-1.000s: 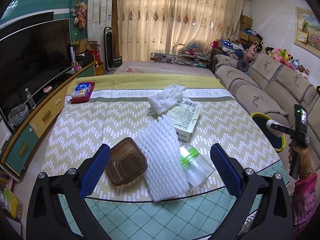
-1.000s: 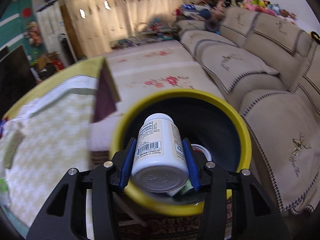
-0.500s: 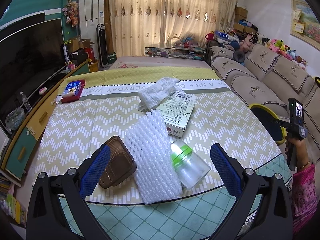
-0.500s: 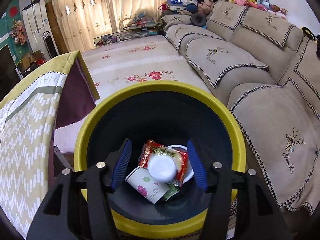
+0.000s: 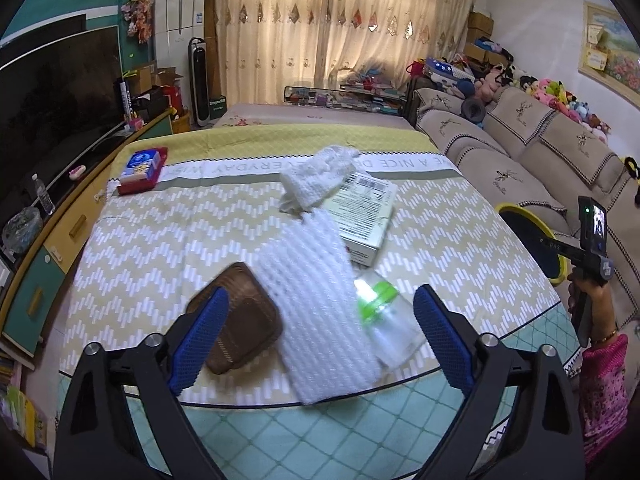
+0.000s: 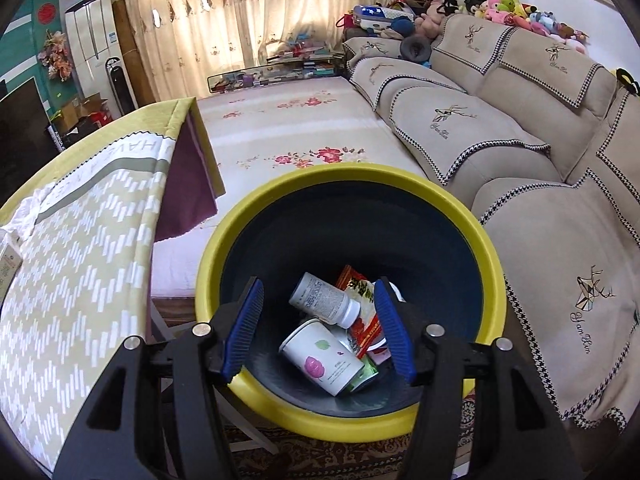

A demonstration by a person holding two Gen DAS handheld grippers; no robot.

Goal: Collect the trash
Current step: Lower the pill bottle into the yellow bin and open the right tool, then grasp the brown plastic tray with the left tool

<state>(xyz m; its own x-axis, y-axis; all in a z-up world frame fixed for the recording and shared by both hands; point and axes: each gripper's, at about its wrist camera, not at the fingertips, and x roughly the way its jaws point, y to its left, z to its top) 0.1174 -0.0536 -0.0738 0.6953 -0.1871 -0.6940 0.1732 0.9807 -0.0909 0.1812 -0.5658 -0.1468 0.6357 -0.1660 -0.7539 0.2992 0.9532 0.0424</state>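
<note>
My right gripper is open and empty above the yellow-rimmed dark bin. A white pill bottle, a paper cup and a red wrapper lie inside. My left gripper is open over the table's near edge. Between its fingers lie a white foam net sheet, a brown plastic tray and a clear cup with a green lid. Farther back are a white box and a crumpled white foam net. The bin shows at right.
A red and blue pack lies at the table's far left. A beige sofa runs behind the bin. A TV cabinet stands left of the table. The table edge is close to the bin's left.
My right gripper opened and dropped the white pill bottle into the bin. My left gripper moved a little nearer the trash on the table.
</note>
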